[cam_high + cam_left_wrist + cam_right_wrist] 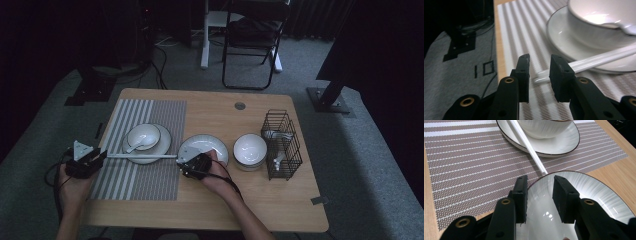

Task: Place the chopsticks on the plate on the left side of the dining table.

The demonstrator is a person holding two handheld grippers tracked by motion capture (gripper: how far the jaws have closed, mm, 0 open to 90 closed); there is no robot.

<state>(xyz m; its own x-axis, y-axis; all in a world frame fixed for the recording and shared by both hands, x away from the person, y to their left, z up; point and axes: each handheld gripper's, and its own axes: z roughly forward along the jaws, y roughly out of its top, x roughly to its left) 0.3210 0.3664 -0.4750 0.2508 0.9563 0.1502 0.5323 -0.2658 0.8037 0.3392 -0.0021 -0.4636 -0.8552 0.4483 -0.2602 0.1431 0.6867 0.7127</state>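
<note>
Forearms and hands come in nearest us in the high view, left gripper [97, 158] at the placemat's [150, 180] left edge, right gripper [184, 161] over the near rim of the empty plate [202, 146]. Between them we see white chopsticks [142, 156], long axis running left-right across the table, lying over the near rim of the plate [161, 149] that carries a bowl [145, 135] with a spoon. Another bowl [250, 148] and a wire rack [282, 145] sit further right.

Left gripper view: we log the left gripper [539, 75] with jaws partly apart, the chopsticks' [599, 60] end passing behind the right jaw into the gap; we cannot tell whether the pads press it. Chopsticks look glossy white, slim, straight, resting on the plate rim [556, 40] and striped mat [524, 30].

Right gripper view: right gripper [539, 195] jaws partly apart, nothing between them, hovering over the shiny empty plate [599, 195]. Chopsticks [526, 145] point toward the jaws, tip just at that plate's rim, other end running up over the far plate [564, 145].
</note>
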